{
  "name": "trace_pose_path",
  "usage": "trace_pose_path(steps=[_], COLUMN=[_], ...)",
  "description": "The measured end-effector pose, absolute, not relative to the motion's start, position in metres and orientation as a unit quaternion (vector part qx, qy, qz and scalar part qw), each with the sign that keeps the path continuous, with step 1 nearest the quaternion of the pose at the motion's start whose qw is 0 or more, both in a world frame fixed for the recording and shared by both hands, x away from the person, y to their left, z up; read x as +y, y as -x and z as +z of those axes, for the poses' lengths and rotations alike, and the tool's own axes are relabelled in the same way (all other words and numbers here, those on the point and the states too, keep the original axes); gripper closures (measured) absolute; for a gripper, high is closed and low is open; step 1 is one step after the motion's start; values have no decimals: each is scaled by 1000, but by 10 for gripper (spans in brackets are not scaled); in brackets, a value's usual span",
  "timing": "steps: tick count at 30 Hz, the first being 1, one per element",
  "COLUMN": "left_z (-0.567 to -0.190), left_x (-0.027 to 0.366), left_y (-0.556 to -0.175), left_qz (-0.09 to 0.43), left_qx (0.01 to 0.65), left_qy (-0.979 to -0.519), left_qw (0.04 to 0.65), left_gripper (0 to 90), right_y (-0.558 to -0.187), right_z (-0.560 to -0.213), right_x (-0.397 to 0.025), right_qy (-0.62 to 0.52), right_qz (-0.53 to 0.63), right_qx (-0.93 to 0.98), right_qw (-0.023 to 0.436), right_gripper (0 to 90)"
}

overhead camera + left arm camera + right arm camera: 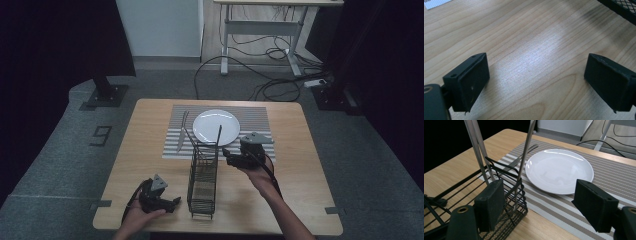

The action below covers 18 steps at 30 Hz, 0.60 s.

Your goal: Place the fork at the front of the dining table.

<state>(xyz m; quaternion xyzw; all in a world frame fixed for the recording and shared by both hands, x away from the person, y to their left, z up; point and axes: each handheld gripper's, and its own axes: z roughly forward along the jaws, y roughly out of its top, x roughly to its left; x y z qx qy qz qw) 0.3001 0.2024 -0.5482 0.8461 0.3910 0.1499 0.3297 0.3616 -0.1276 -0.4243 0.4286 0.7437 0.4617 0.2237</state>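
Note:
A black wire cutlery caddy (202,180) stands on the wooden table (300,165), with thin metal utensil handles (219,139) sticking up out of it. My right gripper (229,156) is open just right of the caddy's far end. In the right gripper view its jaws (541,200) flank the caddy (506,195) and the upright handles (527,147) with nothing between them. My left gripper (172,202) rests open near the front edge, left of the caddy. Its jaws (536,75) are wide apart over bare wood.
A white plate (216,126) lies on a striped placemat (250,117), with a fork and knife (181,131) to its left. The same plate (559,170) and fork (524,153) lie beyond my right jaws. A caddy corner (621,7) is at the upper right.

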Motion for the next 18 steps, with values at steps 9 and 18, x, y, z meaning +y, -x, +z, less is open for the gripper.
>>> trace_pose_path(steps=[9,18], left_z=[-548,-548], left_x=[202,202], left_y=[-300,-300], left_qz=[150,150], left_qx=[391,391], left_qy=[-846,-846], left_qw=[330,330], left_gripper=[60,60], right_y=[-366,-372], right_z=[-424,-425], right_x=[-119,-105], right_qy=[-429,-424], right_qz=[461,459], right_qx=[746,750], right_qw=[217,216], right_gripper=[247,263])
